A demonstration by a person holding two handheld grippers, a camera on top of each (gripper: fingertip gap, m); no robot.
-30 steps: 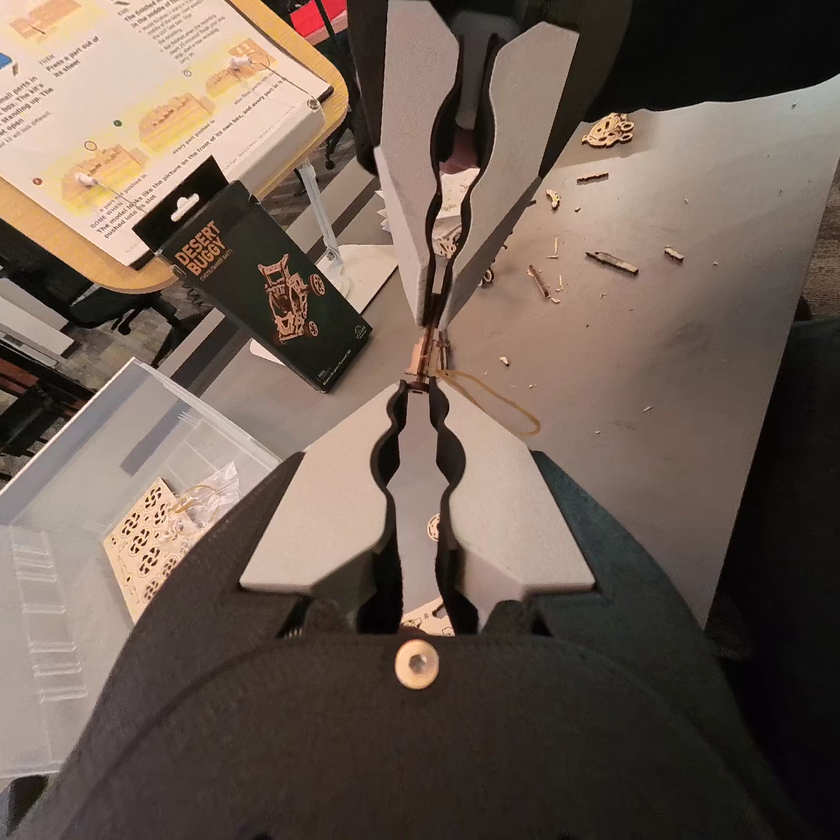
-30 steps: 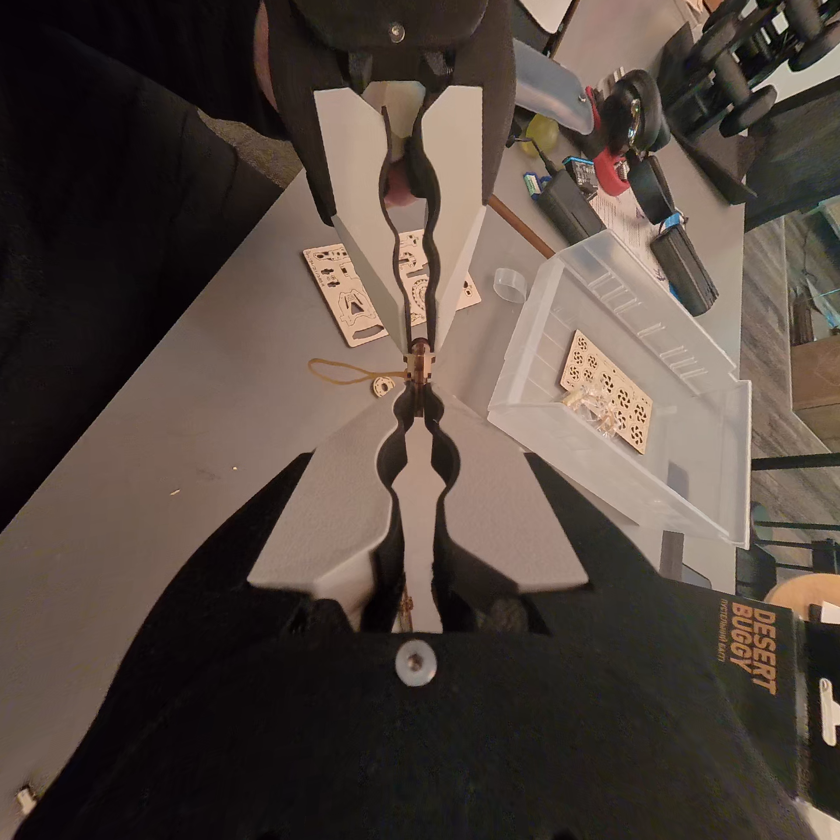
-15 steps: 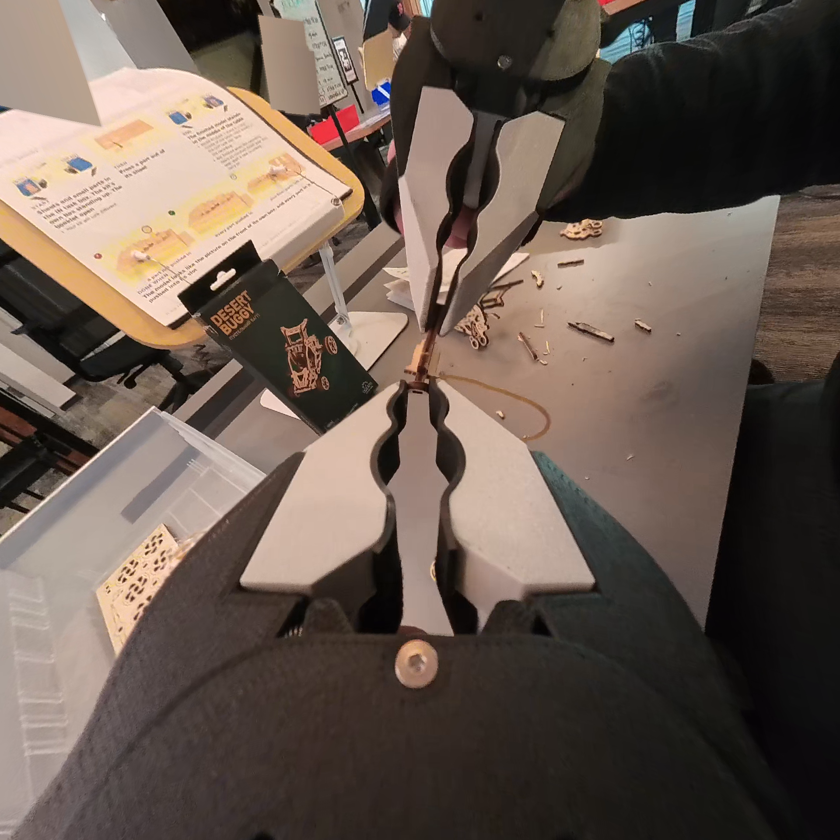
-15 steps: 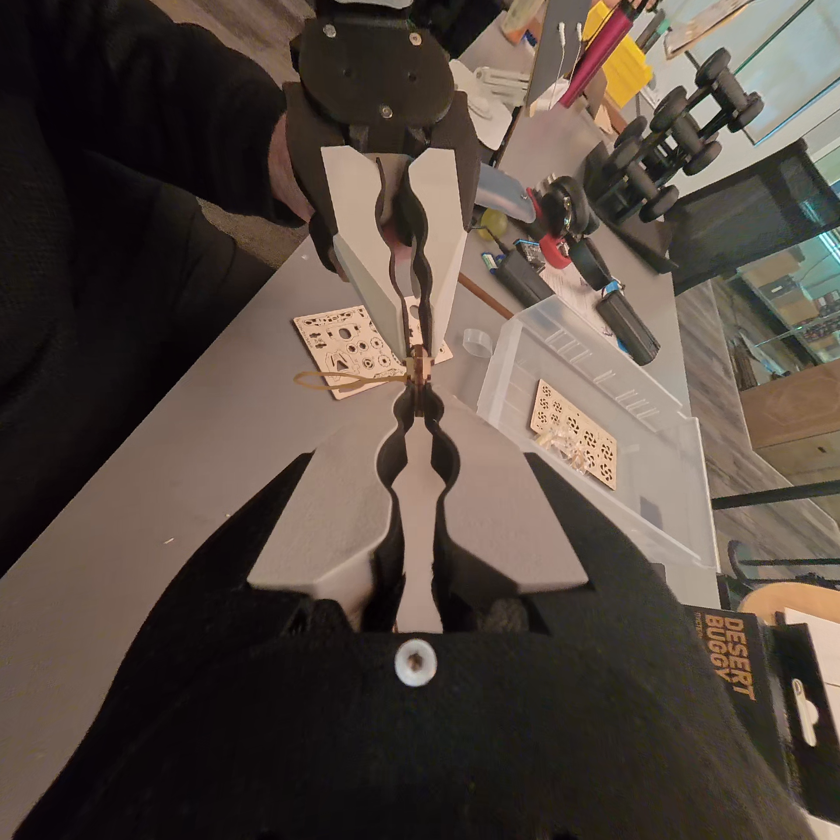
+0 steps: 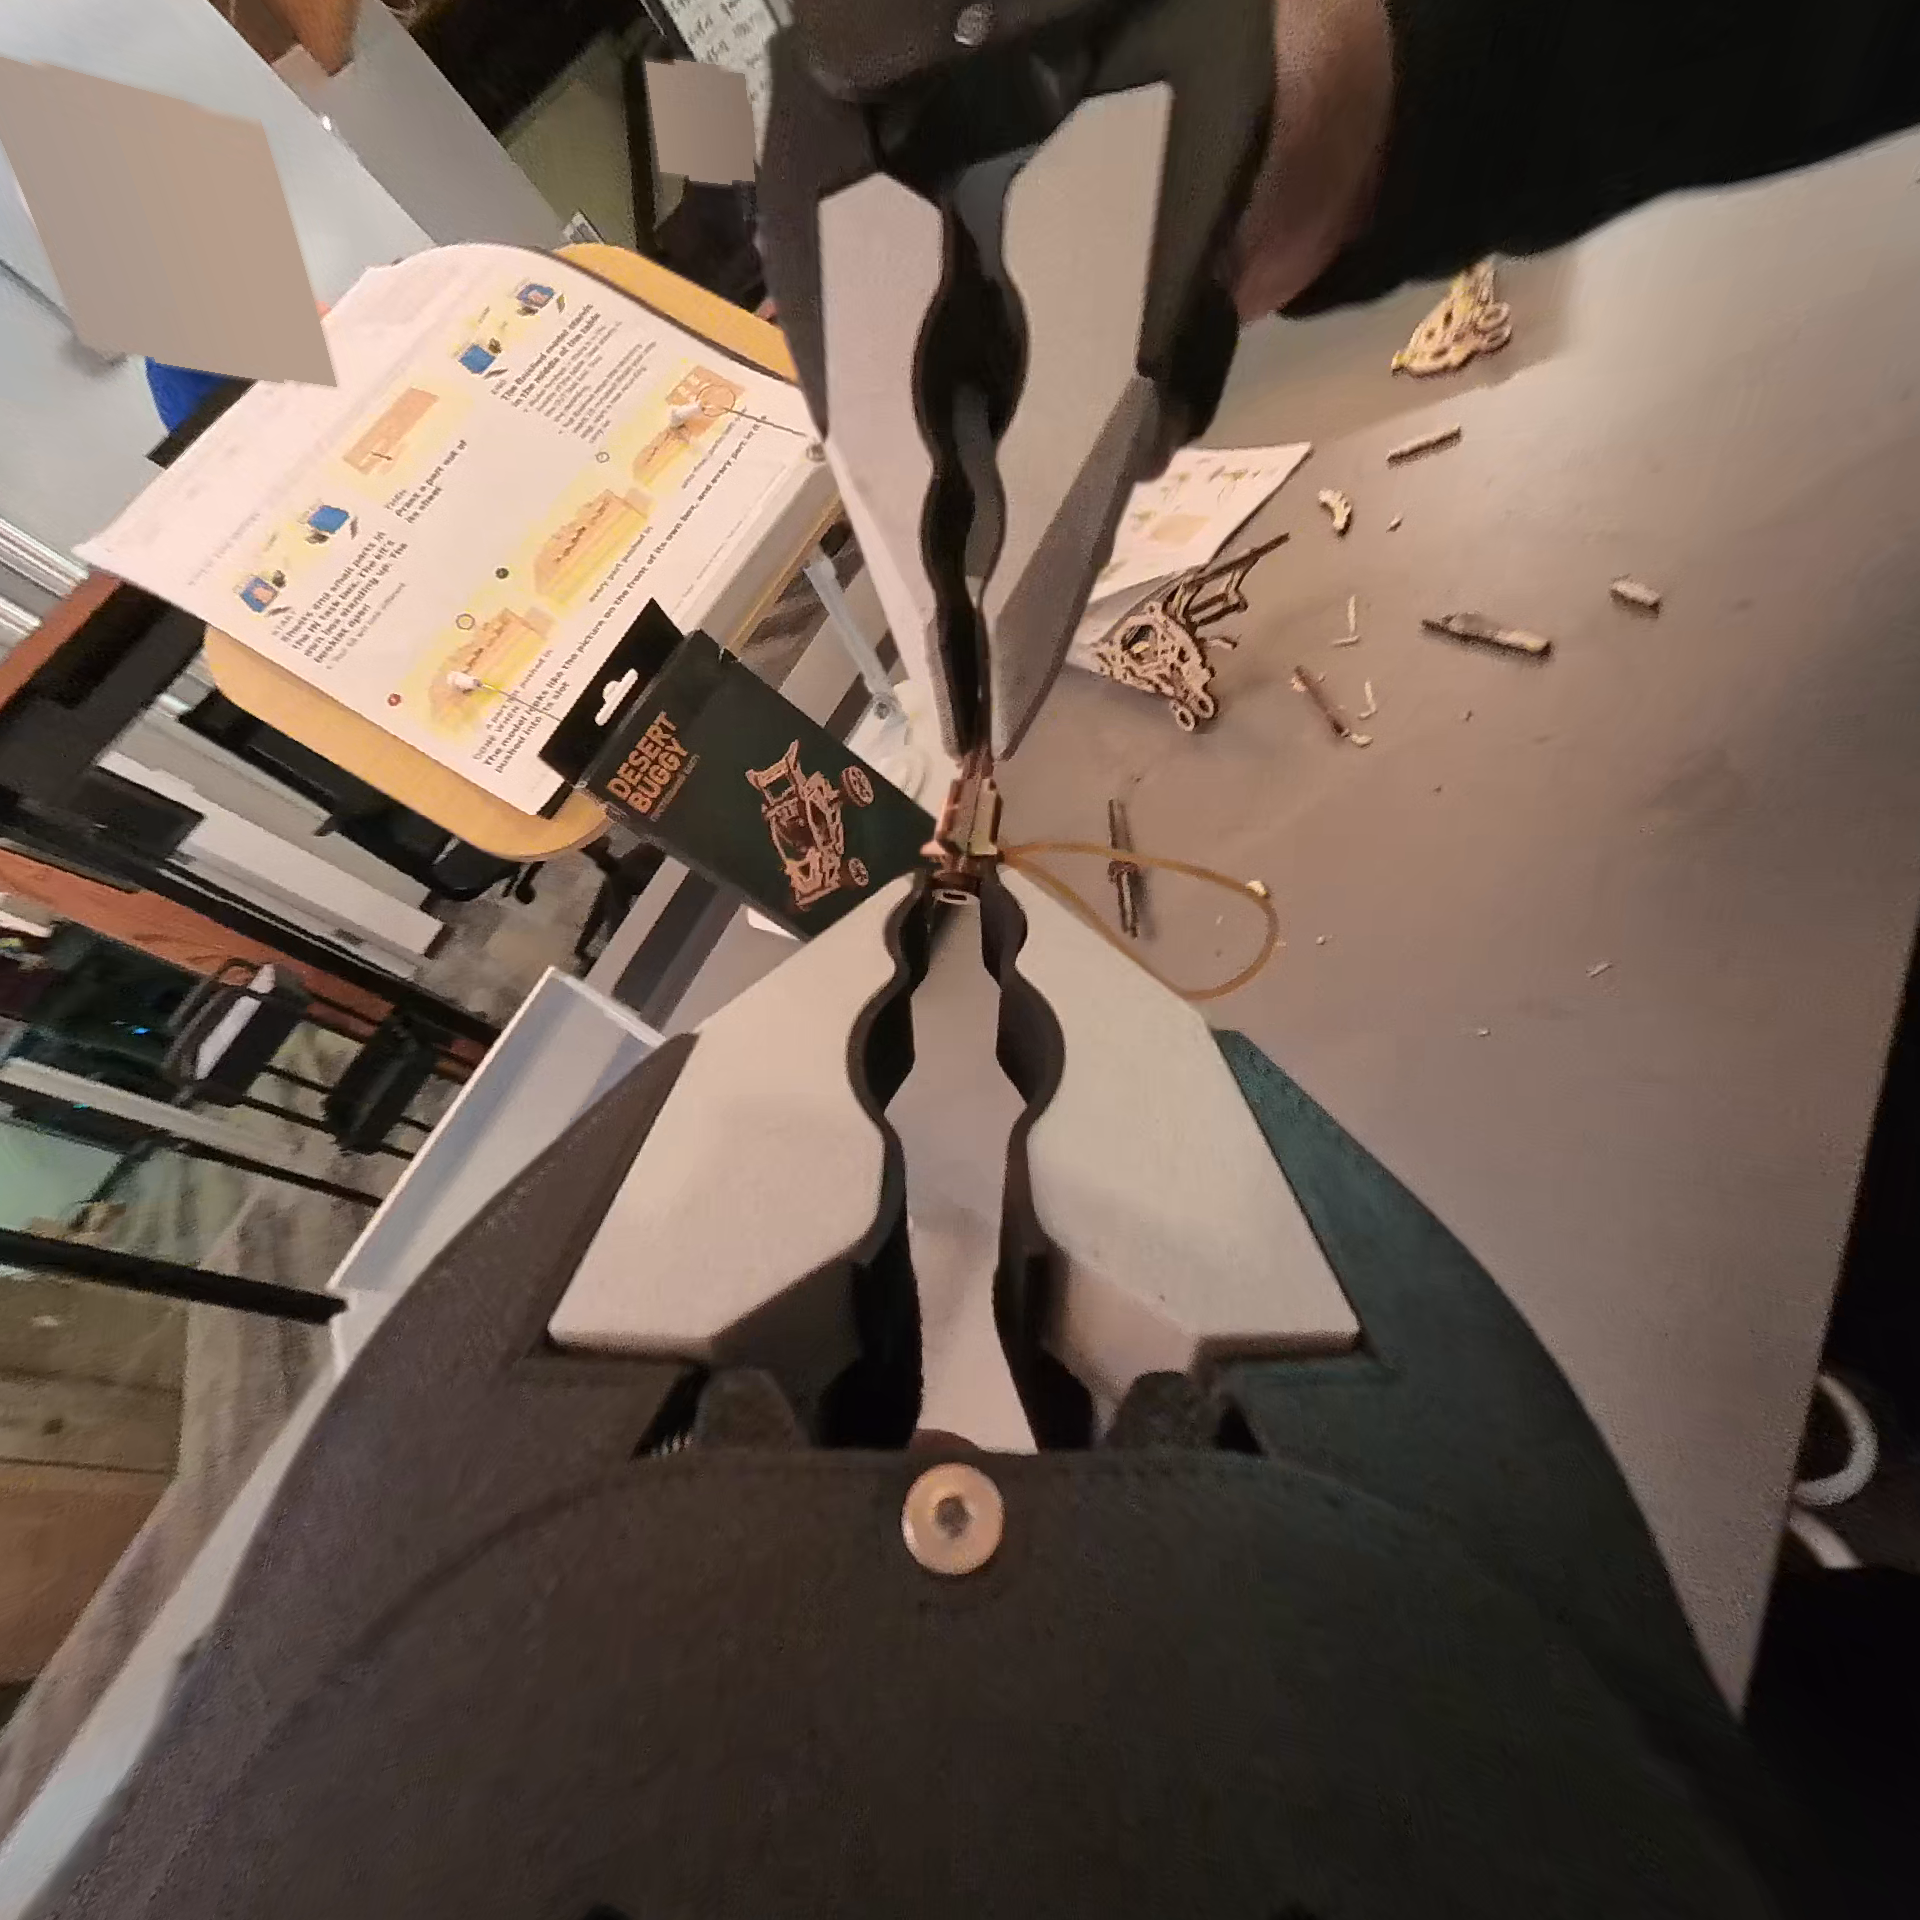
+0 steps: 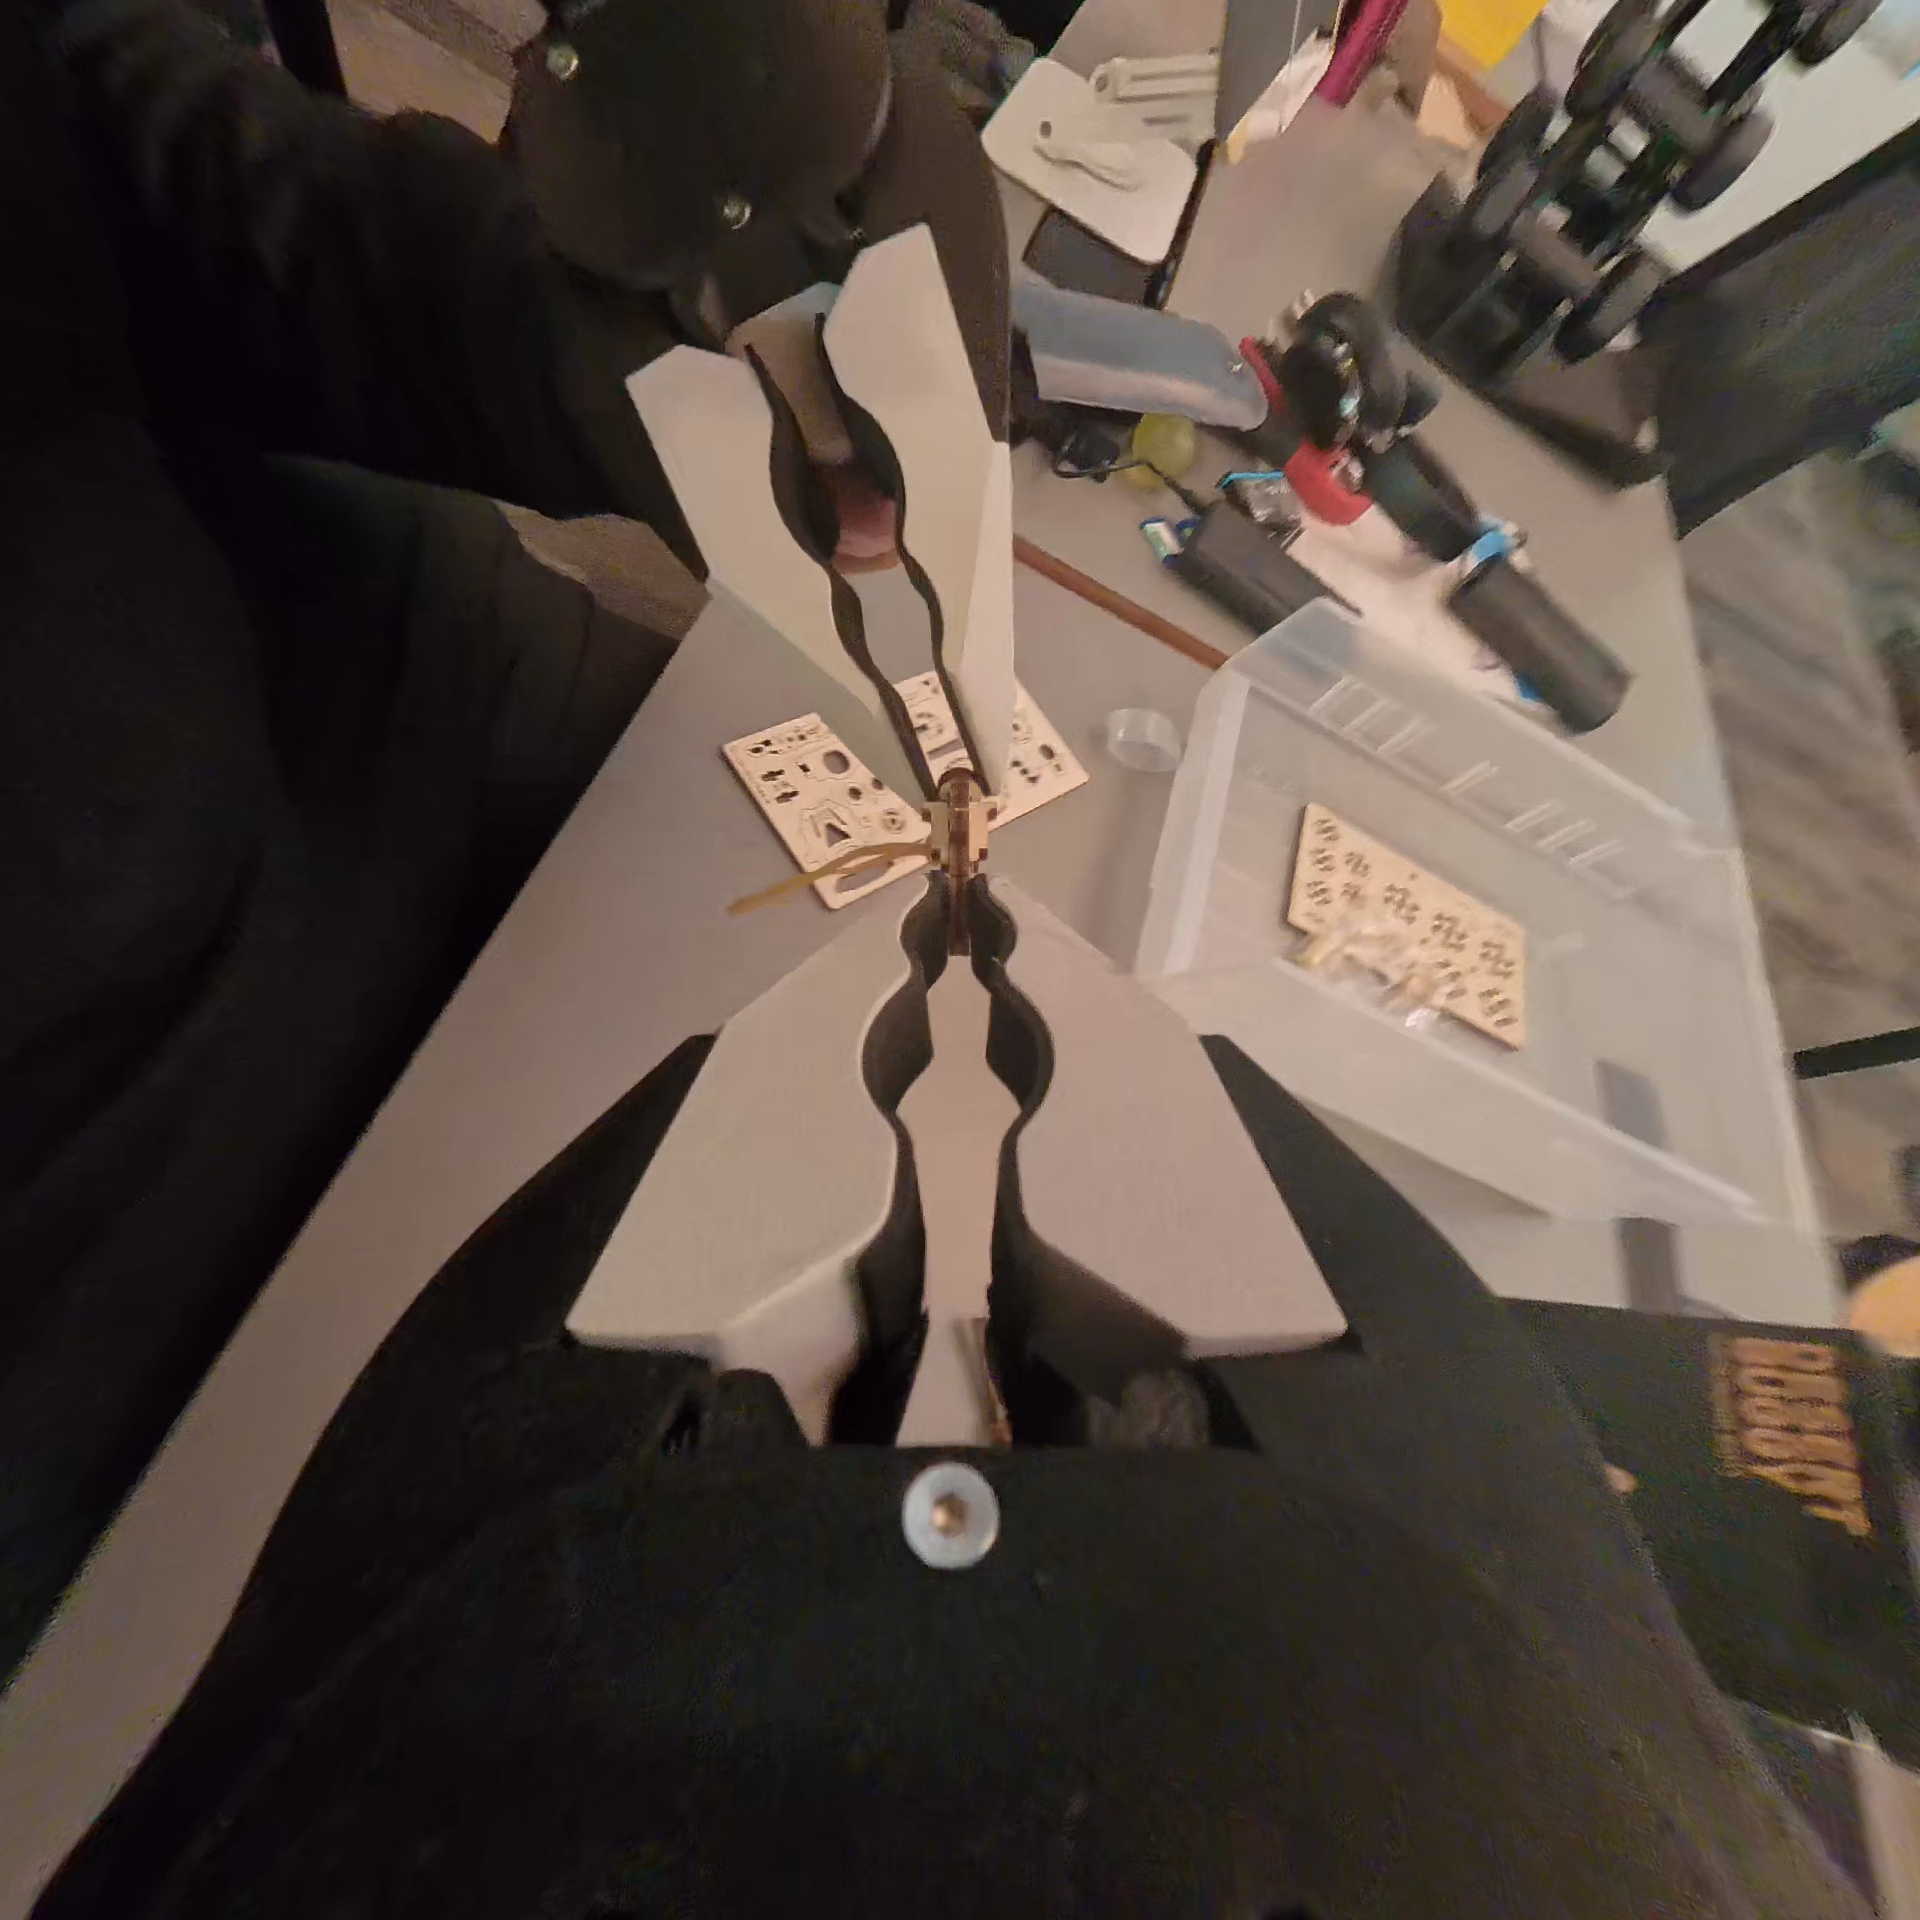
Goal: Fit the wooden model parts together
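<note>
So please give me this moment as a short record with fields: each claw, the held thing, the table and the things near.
left claw: shut on small wooden assembly
right claw: shut on small wooden assembly
small wooden assembly: pinched from both ends, held above the table
rubber band: loop hangs from the assembly
table: grey, wood scraps scattered
parts sheet: flat on the table, pieces punched out
clear bin: holds another perforated sheet
dark kit box: stands near the instruction sheet
</note>
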